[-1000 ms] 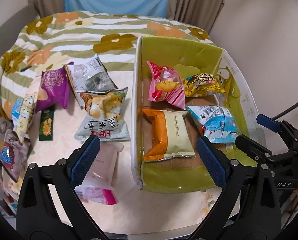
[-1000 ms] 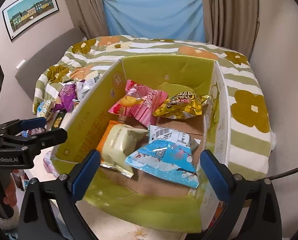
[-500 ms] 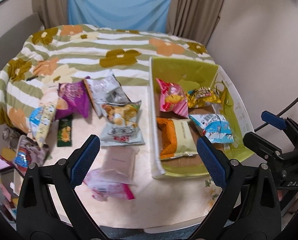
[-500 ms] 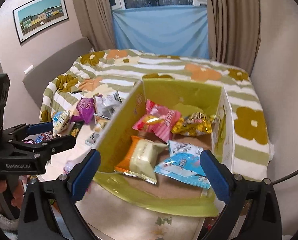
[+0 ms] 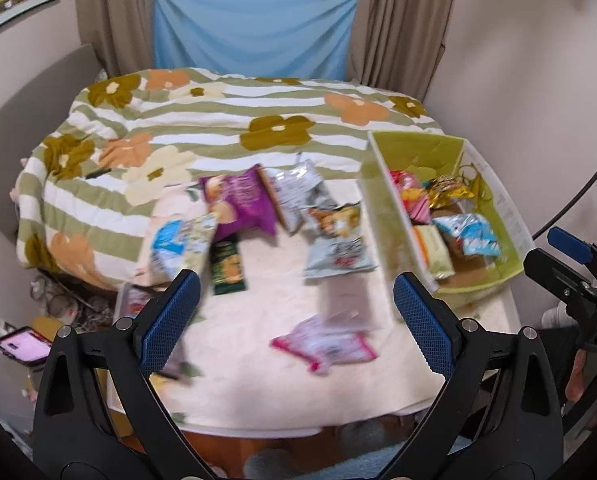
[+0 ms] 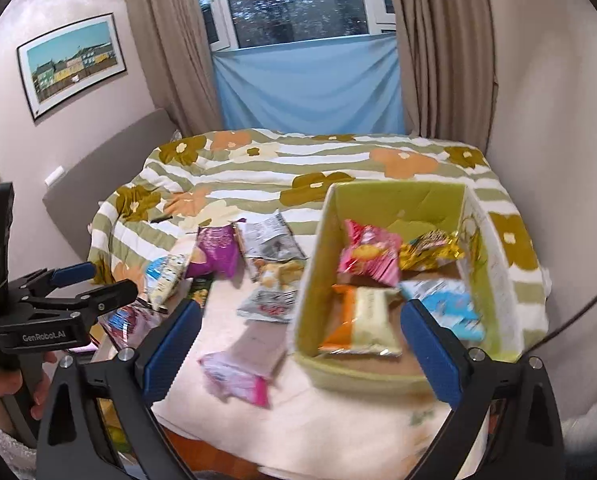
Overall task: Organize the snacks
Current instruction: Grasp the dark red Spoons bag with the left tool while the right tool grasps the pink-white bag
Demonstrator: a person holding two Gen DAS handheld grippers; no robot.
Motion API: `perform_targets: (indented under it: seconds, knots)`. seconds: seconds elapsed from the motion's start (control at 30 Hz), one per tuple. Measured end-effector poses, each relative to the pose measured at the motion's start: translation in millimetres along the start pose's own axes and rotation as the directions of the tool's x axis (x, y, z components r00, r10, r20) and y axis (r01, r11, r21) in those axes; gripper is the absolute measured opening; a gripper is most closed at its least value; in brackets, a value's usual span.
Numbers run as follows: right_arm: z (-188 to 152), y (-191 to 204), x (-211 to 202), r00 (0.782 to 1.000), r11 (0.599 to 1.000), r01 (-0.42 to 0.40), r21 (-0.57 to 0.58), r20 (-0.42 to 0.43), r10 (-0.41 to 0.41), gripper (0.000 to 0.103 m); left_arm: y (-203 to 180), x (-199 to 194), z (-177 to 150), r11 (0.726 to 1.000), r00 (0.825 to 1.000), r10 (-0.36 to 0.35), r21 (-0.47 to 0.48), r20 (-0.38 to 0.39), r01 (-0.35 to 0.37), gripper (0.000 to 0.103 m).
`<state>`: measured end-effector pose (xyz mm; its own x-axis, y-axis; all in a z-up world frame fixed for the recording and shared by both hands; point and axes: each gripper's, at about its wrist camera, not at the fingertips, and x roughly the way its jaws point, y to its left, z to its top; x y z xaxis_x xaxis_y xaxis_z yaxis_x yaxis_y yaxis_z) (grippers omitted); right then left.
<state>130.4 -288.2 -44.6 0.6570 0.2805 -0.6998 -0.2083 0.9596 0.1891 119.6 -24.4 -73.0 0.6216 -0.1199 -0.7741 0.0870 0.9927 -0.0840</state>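
A green box (image 5: 510, 222) (image 6: 310, 276) stands at the right of a cream-covered table and holds several snack packs. Loose packs lie left of it: a purple bag (image 5: 242, 200) (image 6: 216, 250), a silver bag (image 5: 296, 194), a grey bag (image 5: 338, 246) (image 6: 268, 300), a dark green bar (image 5: 227, 268), a pink pack (image 5: 324, 344) (image 6: 234, 378). My left gripper (image 5: 294, 320) is open and empty, high above the table's front edge. My right gripper (image 6: 298, 346) is open and empty, raised before the box.
A bed with a flowered striped quilt (image 5: 218, 120) lies behind the table. Walls close in on the right. A tablet (image 5: 22, 346) and clutter sit on the floor at left. Each gripper shows in the other's view: the right (image 5: 574, 280), the left (image 6: 58, 300).
Both grippers have pulled back and up from the box, so more of the table and room shows. Both stay open and empty. The snacks have not moved.
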Motion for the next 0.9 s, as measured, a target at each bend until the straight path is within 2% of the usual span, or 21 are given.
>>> perform_targets:
  seconds: [0.17,0.3,0.47,0.63,0.73,0.9]
  knots:
    - [-17.1,35.8,1.9,0.999,0.998,0.045,0.041,0.009,-0.045,0.099,50.1,-7.5,-20.7,1.0,1.0,0.002,-0.006,-0.024,-0.002,0.097]
    - [-31.4,62.5,12.8,0.998,0.996,0.059,0.064,-0.027,-0.057,0.099,89.2,-7.1,-36.5,1.0,0.999,-0.018,-0.021,-0.045,0.018,0.097]
    - [-54.1,87.5,29.6,0.996,0.993,0.063,0.104,-0.07,-0.056,0.099,123.5,4.7,-54.3,1.0,0.997,-0.009,-0.004,-0.078,0.009,0.097]
    - [-73.2,101.8,50.8,0.992,0.993,0.048,0.111,-0.123,-0.034,0.099,152.0,28.5,-71.4,0.999,0.993,0.0,-0.04,-0.12,-0.005,0.097]
    - [-83.5,105.4,65.8,0.987,0.995,0.051,0.09,-0.154,-0.037,0.099,160.8,49.0,-79.8,0.999,0.99,0.029,-0.036,-0.141,-0.034,0.097]
    - [-104.3,107.6,104.1,0.973,0.999,0.047,0.027,-0.229,-0.04,0.099,157.4,82.1,-89.4,0.993,0.976,0.119,0.039,-0.182,-0.114,0.097]
